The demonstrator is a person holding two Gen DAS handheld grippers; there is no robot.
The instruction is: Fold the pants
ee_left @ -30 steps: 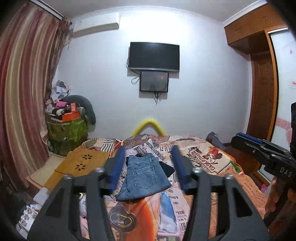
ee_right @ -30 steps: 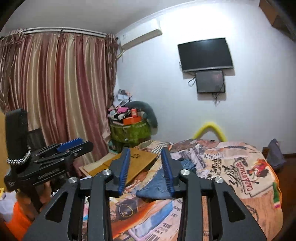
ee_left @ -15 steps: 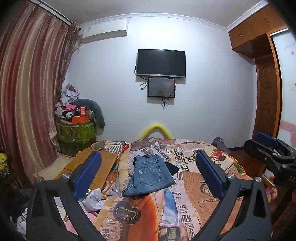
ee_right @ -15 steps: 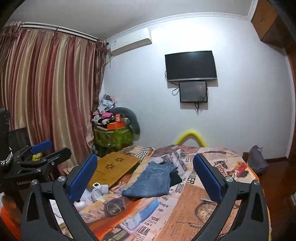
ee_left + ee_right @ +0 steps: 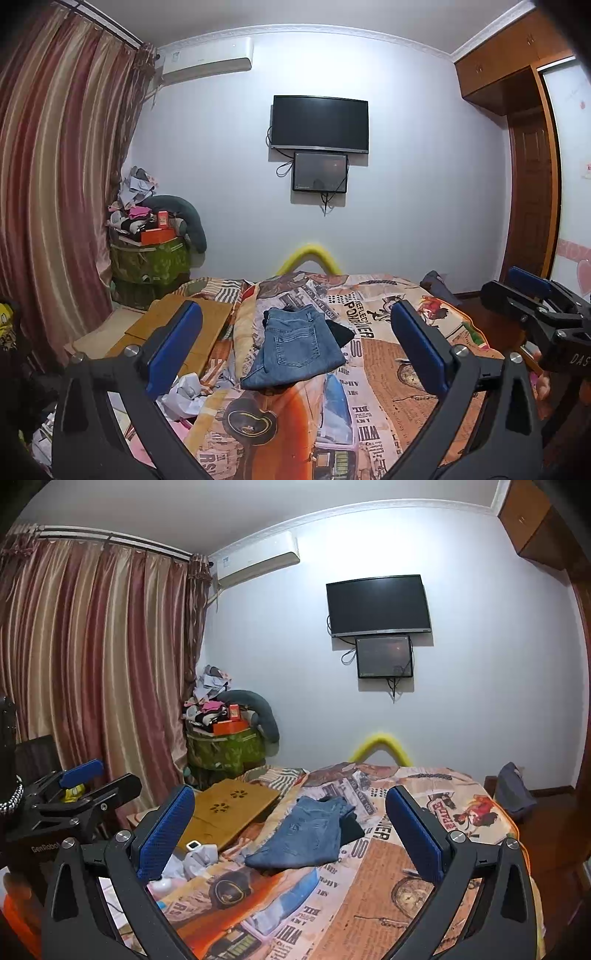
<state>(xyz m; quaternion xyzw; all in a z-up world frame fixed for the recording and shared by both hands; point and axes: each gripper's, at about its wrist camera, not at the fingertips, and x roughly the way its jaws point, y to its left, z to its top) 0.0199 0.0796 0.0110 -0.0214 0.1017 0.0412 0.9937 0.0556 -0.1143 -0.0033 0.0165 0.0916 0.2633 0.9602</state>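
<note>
Both sets of blue-padded fingers stand spread wide with nothing between them: your left gripper [image 5: 295, 347] and your right gripper [image 5: 290, 830] have just been opening, and neither one is gripping any cloth. You hold them side by side above the near end of the bed [image 5: 406, 354], each pointing slightly downward toward the far wall. From the left wrist view your right gripper shows at the right edge; from the right wrist view your left gripper [image 5: 98, 775] shows at the left edge.

Your pants [image 5: 295, 347], a pair of blue jeans, lie folded in a compact stack on the printed bedspread, well ahead of both grippers and apart from them. A back pocket faces up. A black garment [image 5: 341, 332] pokes out from beneath their right side. To the left of the bed you have a wooden lap desk [image 5: 229, 812] and some crumpled white items [image 5: 184, 395]. A television [image 5: 320, 123] hangs on the far wall.
</note>
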